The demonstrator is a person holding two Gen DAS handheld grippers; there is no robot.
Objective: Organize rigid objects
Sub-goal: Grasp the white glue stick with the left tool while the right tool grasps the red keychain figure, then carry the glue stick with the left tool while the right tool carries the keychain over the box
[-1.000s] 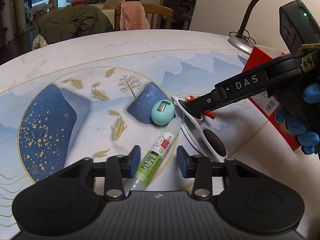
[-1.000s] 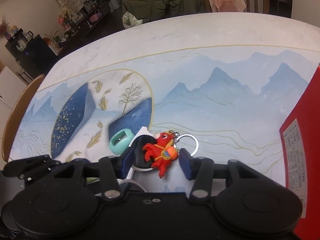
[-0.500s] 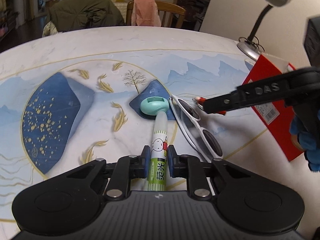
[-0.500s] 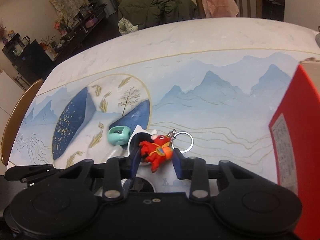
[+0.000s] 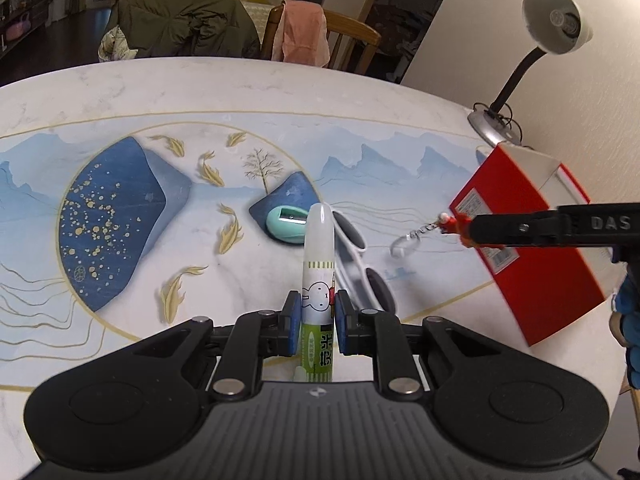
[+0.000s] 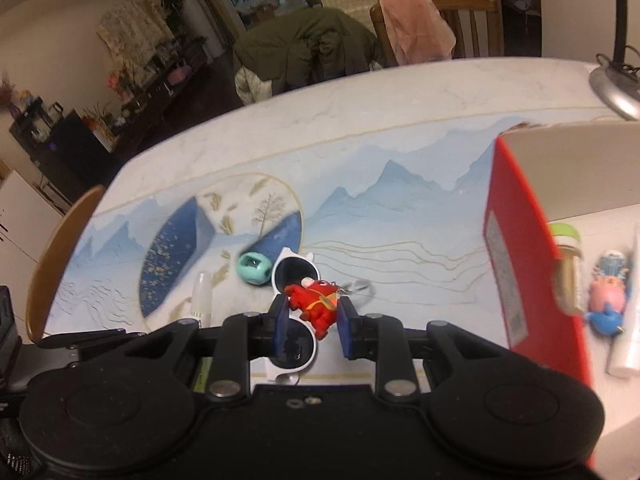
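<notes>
My left gripper [image 5: 316,312] is shut on a green and white glue tube [image 5: 318,248] with a rabbit print, its clear cap pointing away from me above the table. In the right wrist view my right gripper [image 6: 312,320] has its jaws closing on a red keychain figure [image 6: 314,308] that sits between the pads. From the left wrist view the figure [image 5: 454,222] hangs clear of the table, its ring [image 5: 404,246] dangling. White sunglasses [image 5: 360,268] and a teal sharpener [image 5: 286,224] lie on the table below.
An open red box [image 5: 532,256] stands on the right of the painted table [image 5: 120,92]. Inside it I see a small jar [image 6: 568,264], a blue and pink figure [image 6: 608,300] and a white tube [image 6: 628,344]. A desk lamp [image 5: 556,20] stands behind it.
My left gripper shut on the glue tube and raised it. My right gripper closed on the red figure, lifted it off the sunglasses and carried it right toward the red box.
</notes>
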